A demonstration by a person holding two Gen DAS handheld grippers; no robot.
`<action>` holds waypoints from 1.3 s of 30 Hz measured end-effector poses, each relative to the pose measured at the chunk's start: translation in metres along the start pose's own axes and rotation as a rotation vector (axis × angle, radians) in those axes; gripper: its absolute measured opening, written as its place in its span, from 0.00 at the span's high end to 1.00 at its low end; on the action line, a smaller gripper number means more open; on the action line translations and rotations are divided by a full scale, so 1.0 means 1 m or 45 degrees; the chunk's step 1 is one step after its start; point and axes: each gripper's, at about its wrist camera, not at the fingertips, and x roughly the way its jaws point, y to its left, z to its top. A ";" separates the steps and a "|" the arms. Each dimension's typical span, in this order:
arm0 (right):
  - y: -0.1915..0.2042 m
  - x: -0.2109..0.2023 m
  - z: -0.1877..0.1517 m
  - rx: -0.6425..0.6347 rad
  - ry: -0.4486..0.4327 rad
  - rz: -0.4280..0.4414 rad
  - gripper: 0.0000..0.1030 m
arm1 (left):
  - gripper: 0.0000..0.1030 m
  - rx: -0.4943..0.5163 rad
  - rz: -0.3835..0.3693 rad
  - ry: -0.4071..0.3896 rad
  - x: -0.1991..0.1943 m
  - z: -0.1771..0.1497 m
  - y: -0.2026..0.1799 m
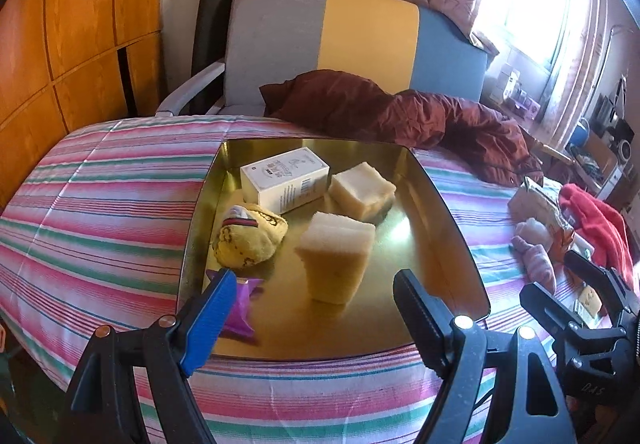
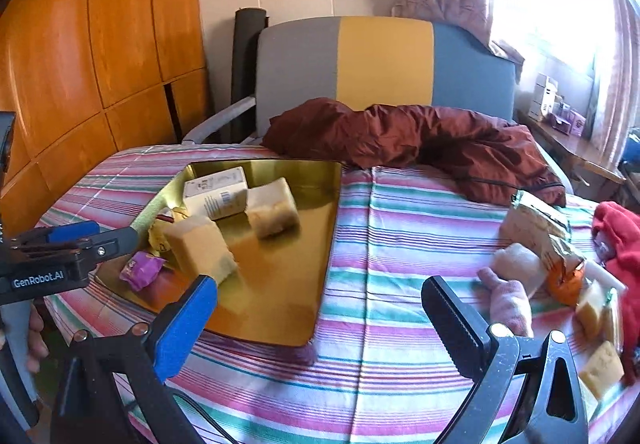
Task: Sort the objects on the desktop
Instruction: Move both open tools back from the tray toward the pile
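A gold tray [image 1: 436, 204] lies on the striped cloth. It holds a white box [image 1: 284, 178], a pale soap block [image 1: 362, 190], a standing yellow sponge [image 1: 336, 264], a yellow pouch [image 1: 250, 240] and a purple packet [image 1: 240, 308]. My left gripper [image 1: 314, 278] hovers open over the tray's near edge, and the sponge stands just beyond its fingertips, untouched. My right gripper [image 2: 320, 284] is wide open above the cloth, right of the tray [image 2: 320, 244], with nothing between its fingers. Each gripper also shows in the other view: the right gripper [image 1: 550, 274] and the left gripper [image 2: 116, 230].
Loose things lie at the right: a pink sock [image 2: 508, 304], a foil packet [image 2: 536, 228], an orange [image 2: 564, 286], yellowish blocks [image 2: 602, 364] and a red cloth [image 2: 620, 236]. A maroon jacket [image 2: 400, 136] sprawls at the back before a chair [image 2: 380, 60].
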 end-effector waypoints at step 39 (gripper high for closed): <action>-0.160 -0.045 -0.051 0.367 0.265 -0.248 0.00 | 0.20 0.148 -0.147 0.075 0.014 -0.009 -0.052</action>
